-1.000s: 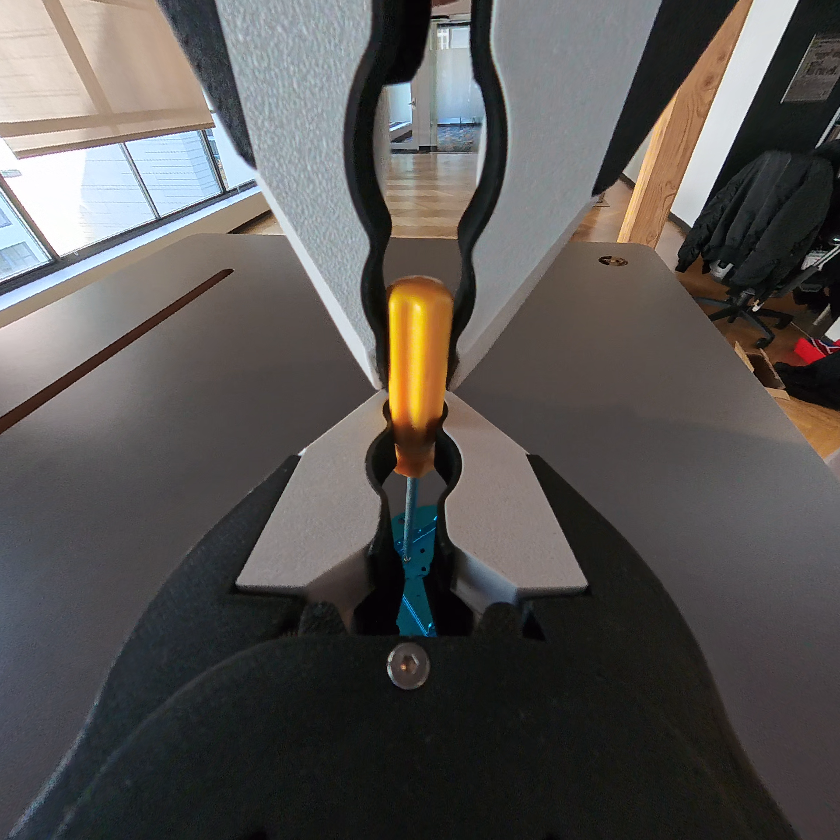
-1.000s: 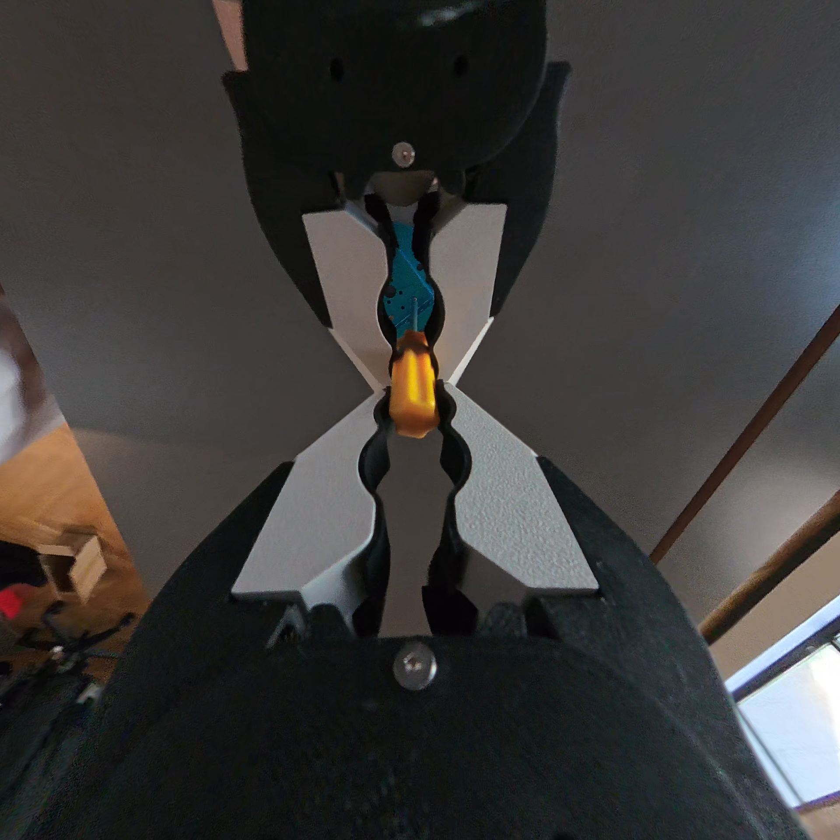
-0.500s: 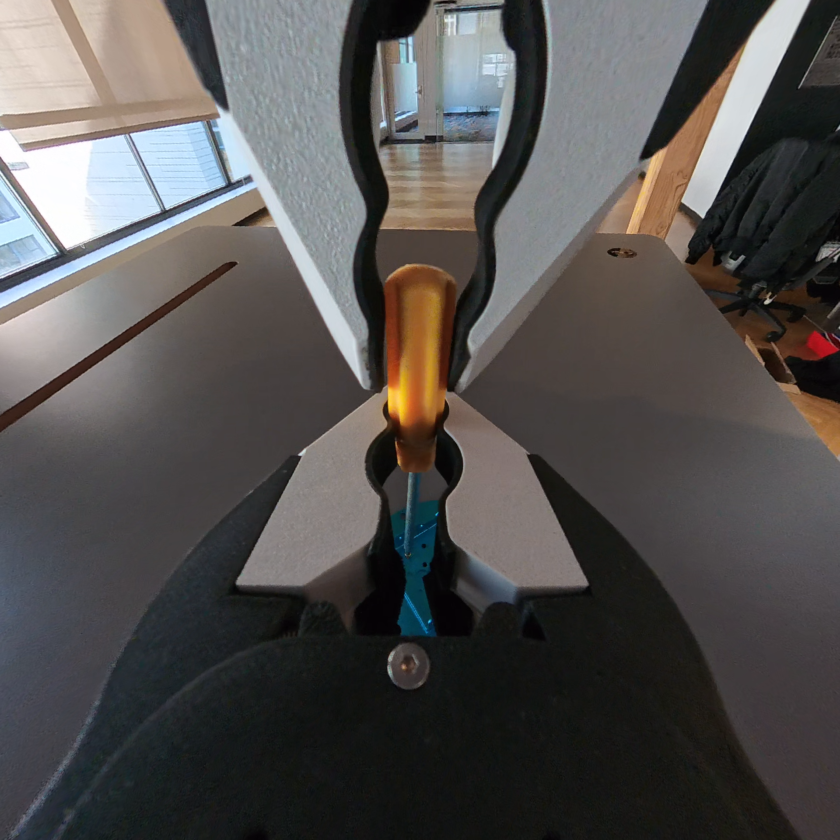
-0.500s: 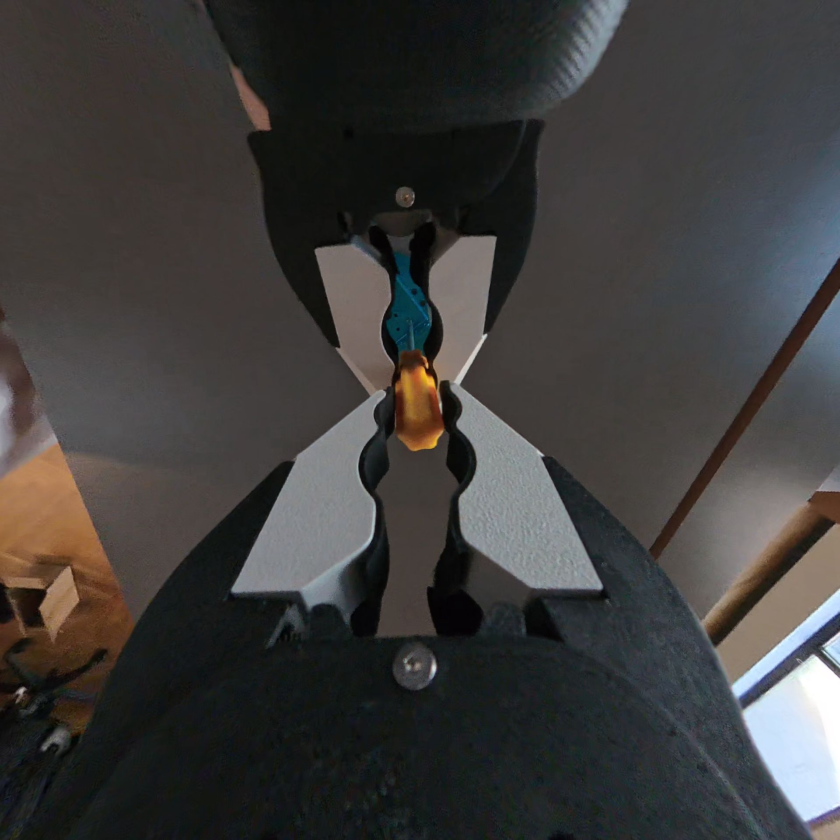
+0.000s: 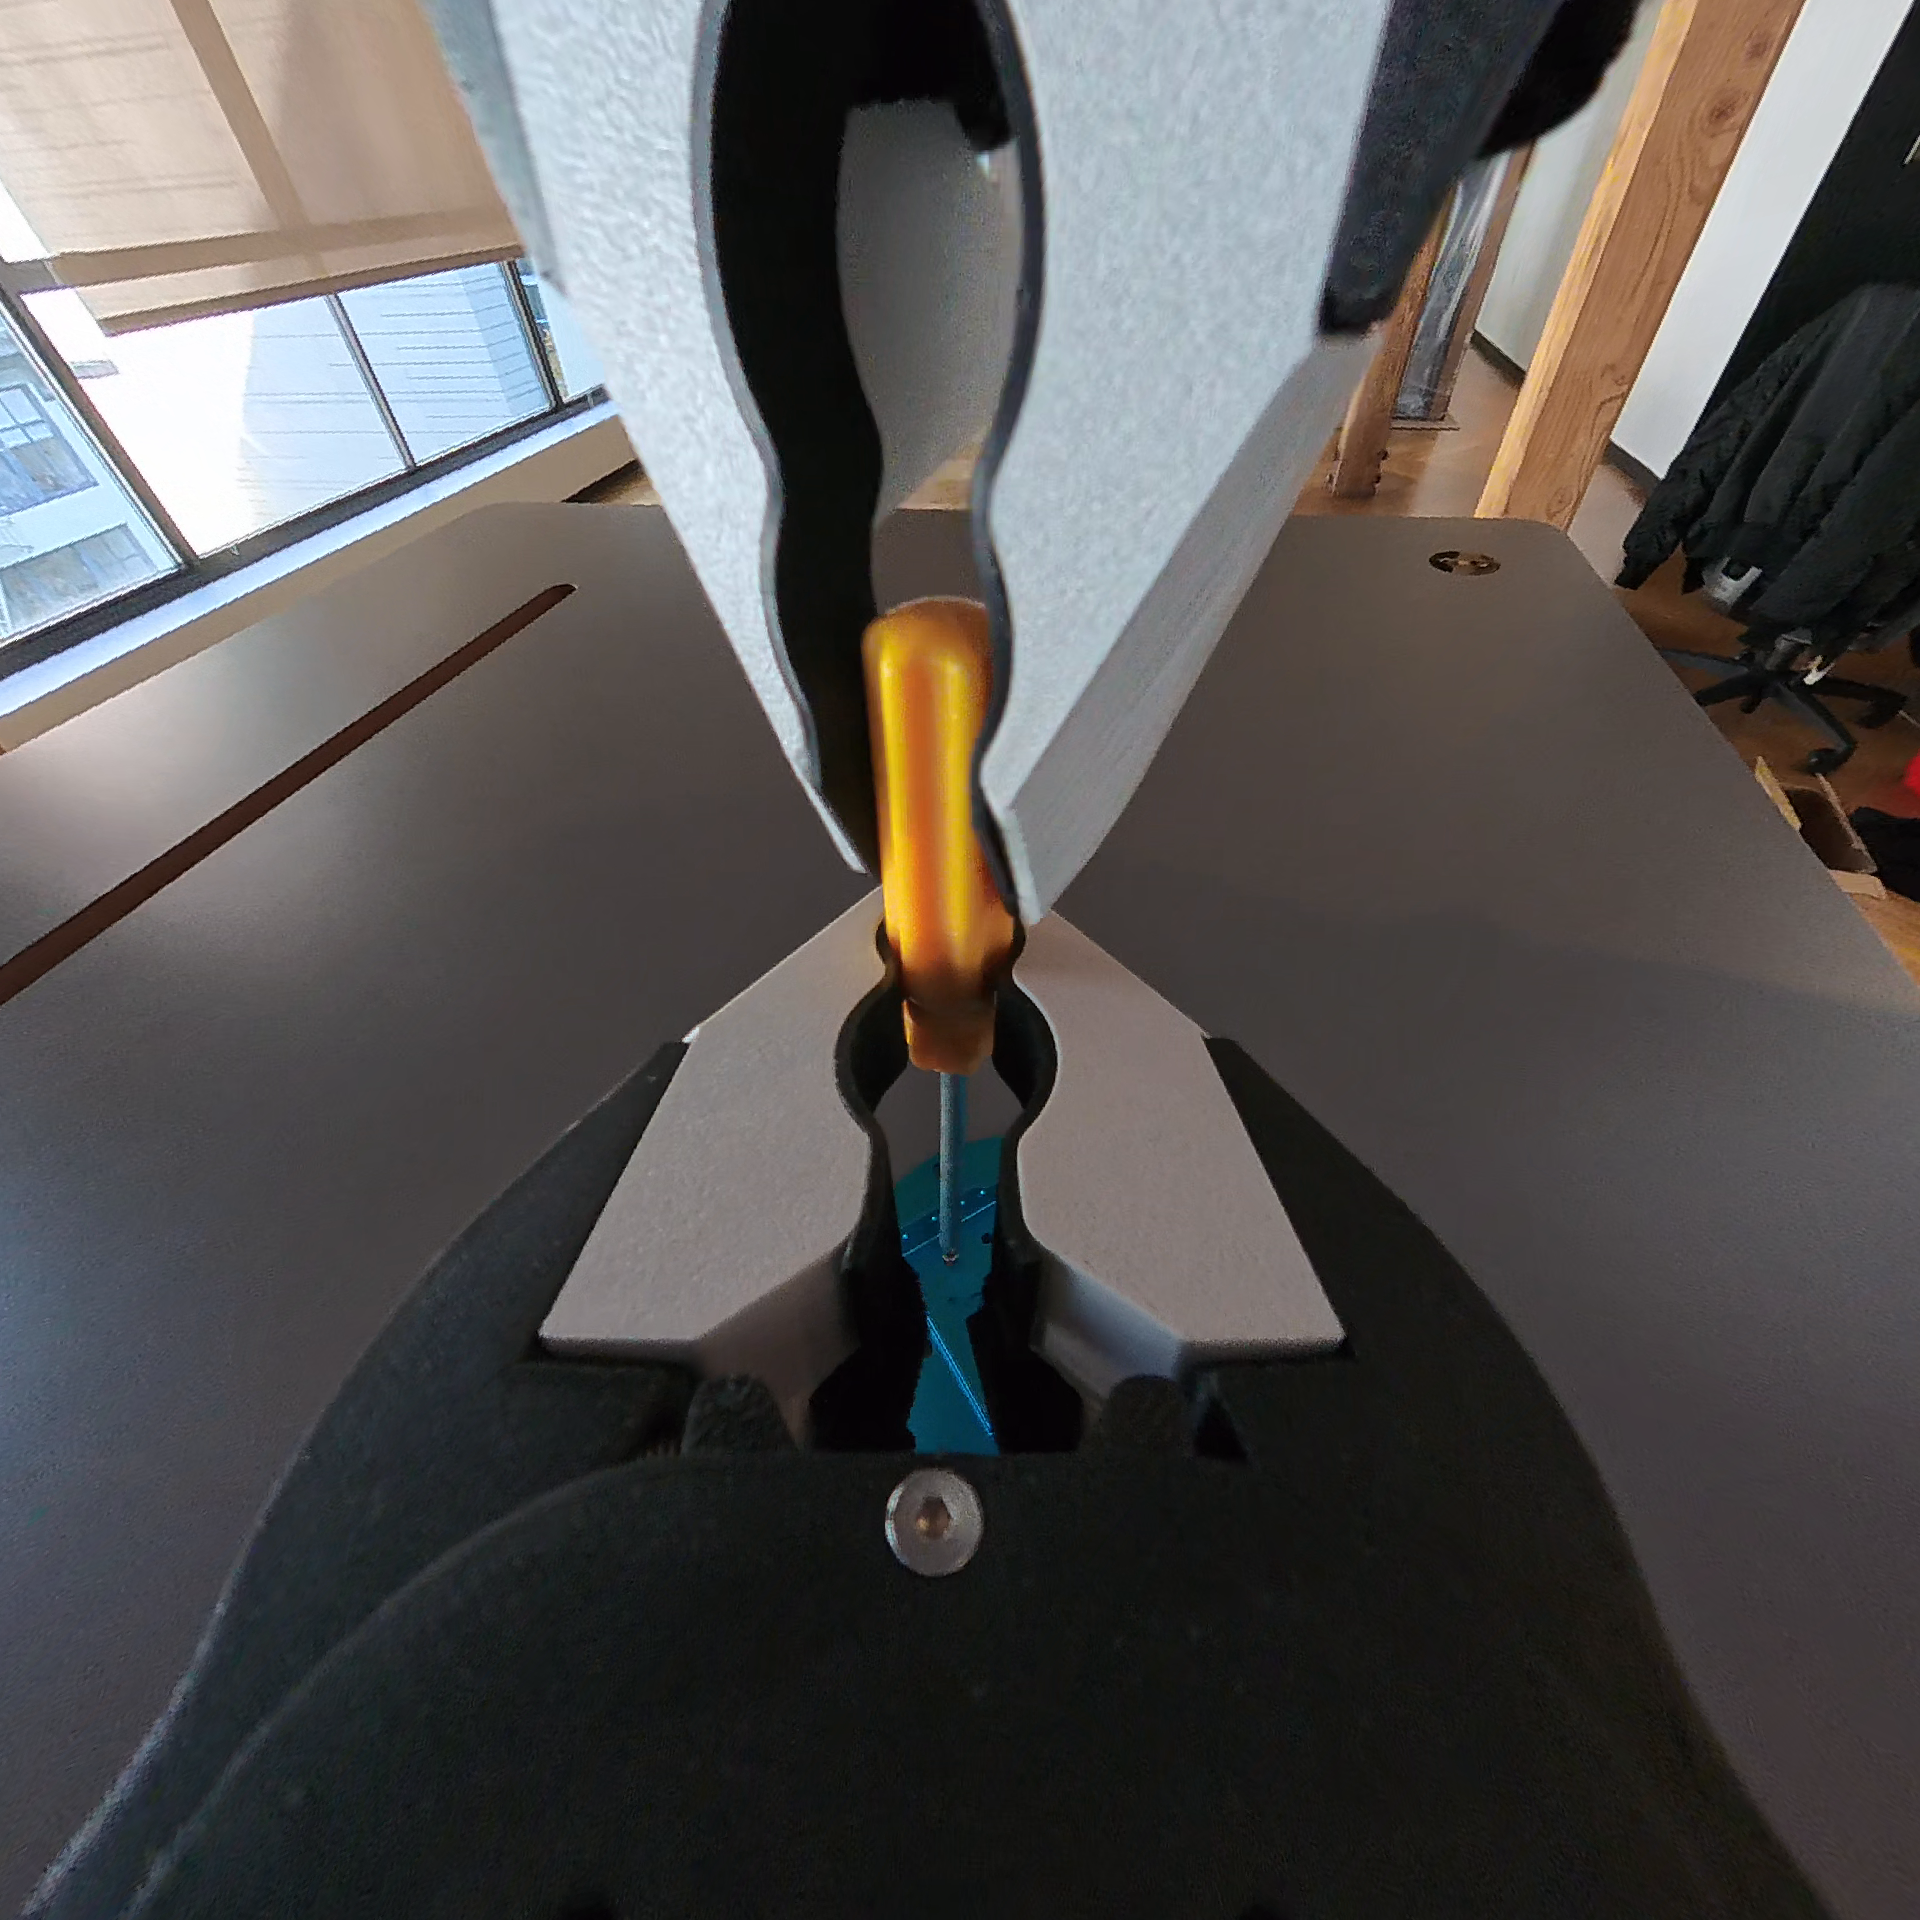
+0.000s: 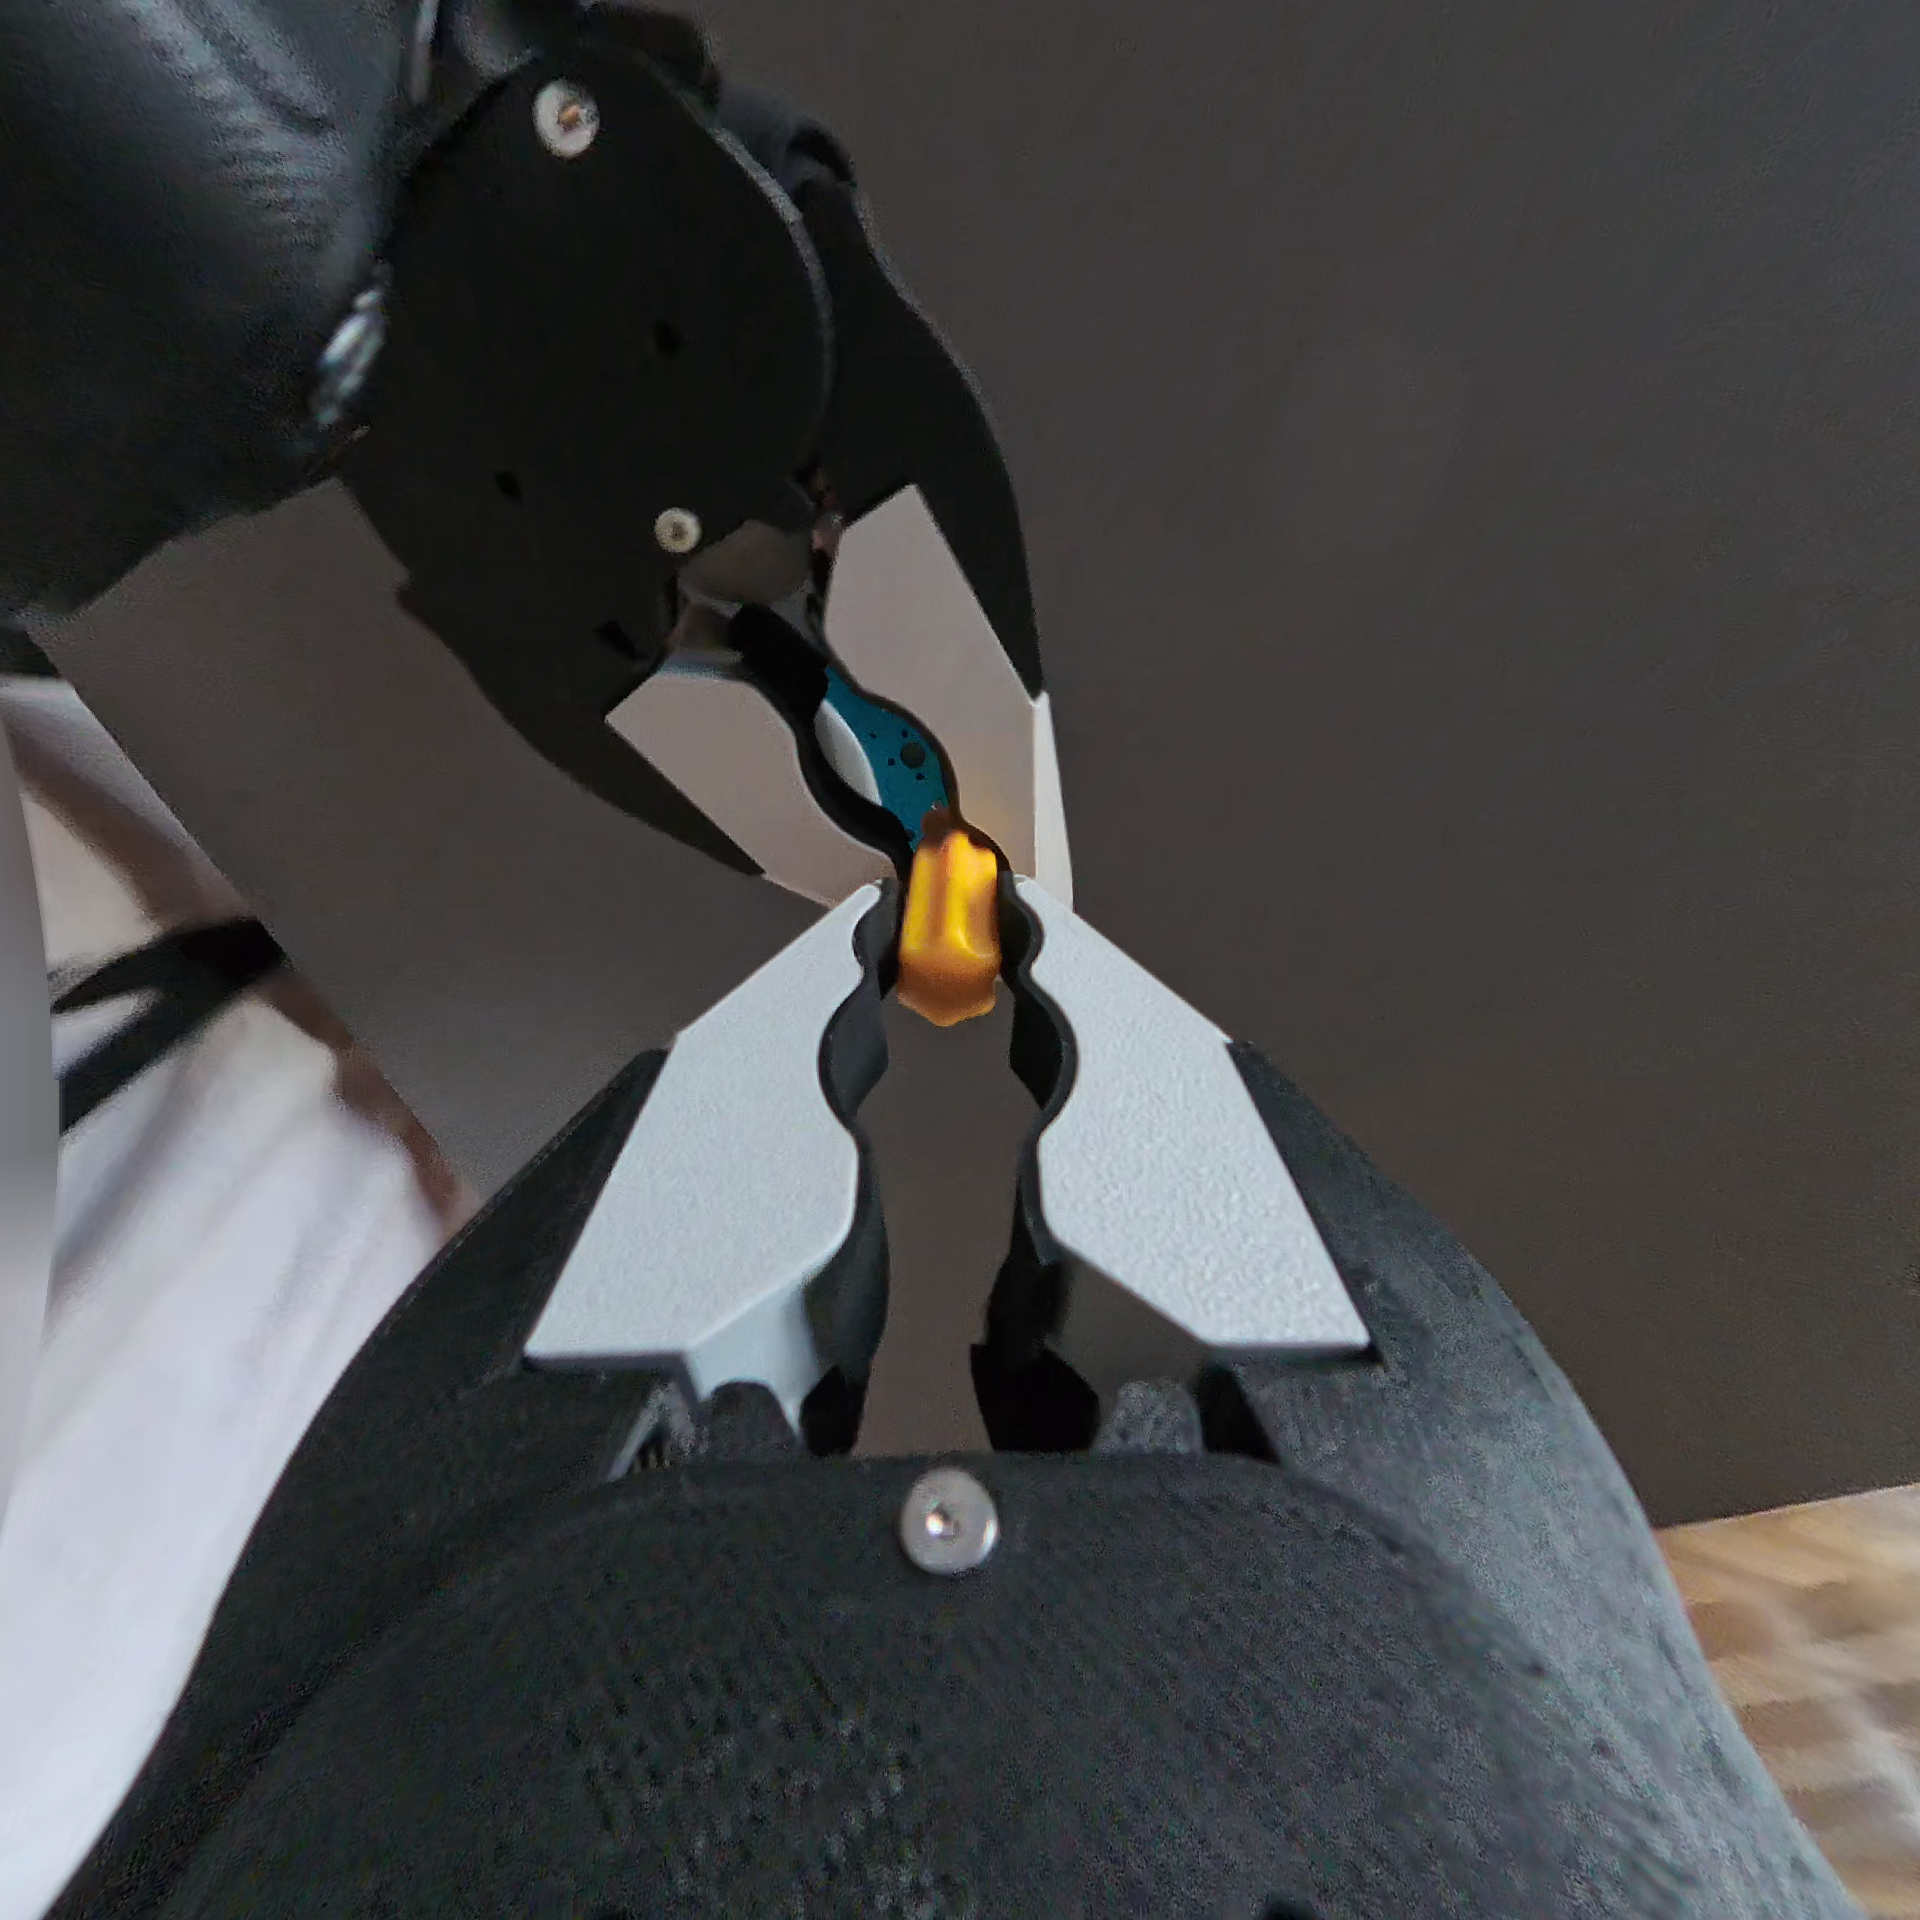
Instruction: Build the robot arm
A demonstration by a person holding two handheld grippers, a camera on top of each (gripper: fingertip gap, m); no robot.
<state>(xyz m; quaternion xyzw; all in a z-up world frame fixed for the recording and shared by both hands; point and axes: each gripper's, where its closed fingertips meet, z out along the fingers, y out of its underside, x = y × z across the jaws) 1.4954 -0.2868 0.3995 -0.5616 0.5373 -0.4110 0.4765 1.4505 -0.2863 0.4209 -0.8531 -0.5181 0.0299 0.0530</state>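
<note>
My left gripper is shut on a small blue metal plate with several holes, held deep between its fingers above the dark table. My right gripper is shut on the orange handle of a small screwdriver. It comes down from the top of the left wrist view. The screwdriver points toward me, and its thin shaft tip rests on the blue plate. In the right wrist view the left gripper shows tilted at the upper left, with the blue plate between its fingers.
The table has a long slot at the left and a round hole at the far right. Windows lie to the left. Wooden posts and a chair with black coats stand at the right. A person's white garment is at the left. Across from one pair of fingers to the other is roughly 5 cm.
The right gripper has come closer and tilted, the screwdriver still in it. In the right wrist view the left gripper has swung from straight ahead to the upper left.
</note>
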